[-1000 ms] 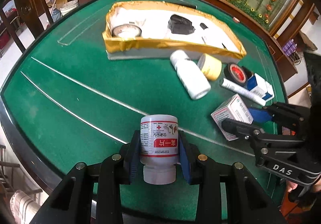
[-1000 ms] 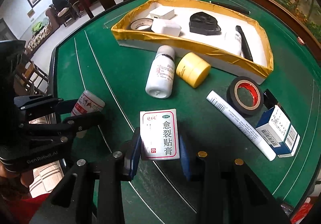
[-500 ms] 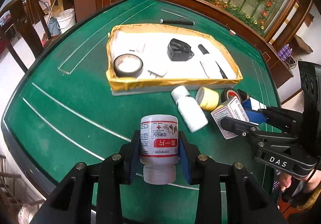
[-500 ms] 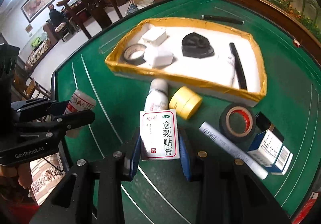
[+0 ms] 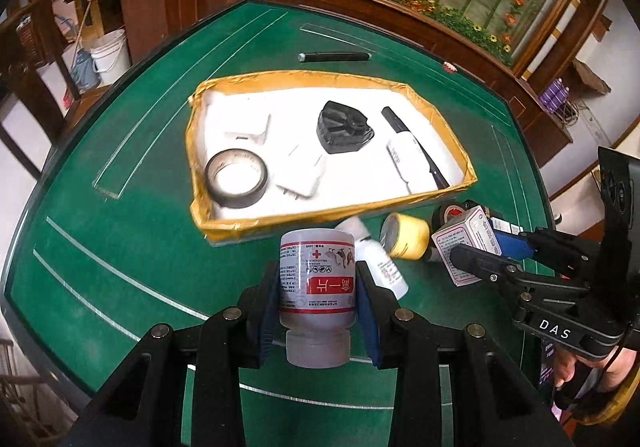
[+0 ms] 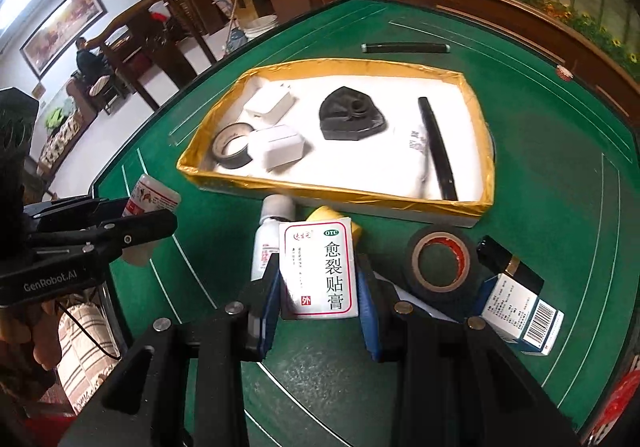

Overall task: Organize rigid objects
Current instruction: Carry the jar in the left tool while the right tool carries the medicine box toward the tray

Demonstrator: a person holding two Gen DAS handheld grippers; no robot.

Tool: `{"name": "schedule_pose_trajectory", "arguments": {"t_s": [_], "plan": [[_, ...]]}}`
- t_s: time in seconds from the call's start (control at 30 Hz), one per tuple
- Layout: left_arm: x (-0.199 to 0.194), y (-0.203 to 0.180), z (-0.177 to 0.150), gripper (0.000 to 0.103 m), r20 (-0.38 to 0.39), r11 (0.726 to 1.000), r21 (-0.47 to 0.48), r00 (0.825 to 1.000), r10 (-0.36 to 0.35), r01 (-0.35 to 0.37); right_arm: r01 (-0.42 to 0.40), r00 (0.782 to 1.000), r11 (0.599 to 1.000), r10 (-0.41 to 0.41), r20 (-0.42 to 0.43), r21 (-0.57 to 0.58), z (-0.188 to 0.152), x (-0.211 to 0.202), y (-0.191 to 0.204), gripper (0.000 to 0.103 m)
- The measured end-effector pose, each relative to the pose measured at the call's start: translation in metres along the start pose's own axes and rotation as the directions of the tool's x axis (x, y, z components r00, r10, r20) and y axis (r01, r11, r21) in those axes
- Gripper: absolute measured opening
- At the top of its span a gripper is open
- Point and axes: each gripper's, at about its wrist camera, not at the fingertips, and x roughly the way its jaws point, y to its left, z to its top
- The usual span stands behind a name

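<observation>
Each hand-held gripper (image 5: 318,321) has black angular arms, blue finger pads (image 5: 366,321) and round metal screws (white lettering on the side).

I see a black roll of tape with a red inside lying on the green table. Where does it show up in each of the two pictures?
Left wrist view: the black tape roll with the red core peeks out at the right, mostly hidden behind the small white box.
Right wrist view: it lies in plain sight, lower right of centre, just in front of the tray.
Shared landmark: the gold-edged tray.
</observation>
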Motion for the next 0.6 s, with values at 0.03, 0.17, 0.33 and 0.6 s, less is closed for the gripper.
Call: {"name": "schedule_pose_trajectory", "arguments": {"t_s": [0.03,0.17,0.33,0.6], "plan": [[0.001,-0.001,0.002,0.037,-0.001,1.0,0.008,1.0,-0.003,0.003,0.004,1.0,1.0,-0.004,0.002,0.009,0.001,0.0,-0.002,0.033],[0.006,0.0,0.013,0.037,-0.009,1.0,0.026,1.0,-0.016,0.016,0.016,1.0,0.999,-0.016,0.011,0.037,0.004,0.001,-0.008,0.033],[0.014,0.008,0.027,0.037,-0.018,0.999,0.012,0.999,-0.048,0.048,0.03,0.999,0.998,-0.031,0.02,0.053,0.012,0.001,-0.013,0.033],[0.031,0.03,0.062,0.037,-0.037,0.997,-0.015,0.996,-0.081,0.081,0.059,0.996,0.996,-0.064,0.068,0.073,0.033,-0.005,-0.022,0.033]]}}
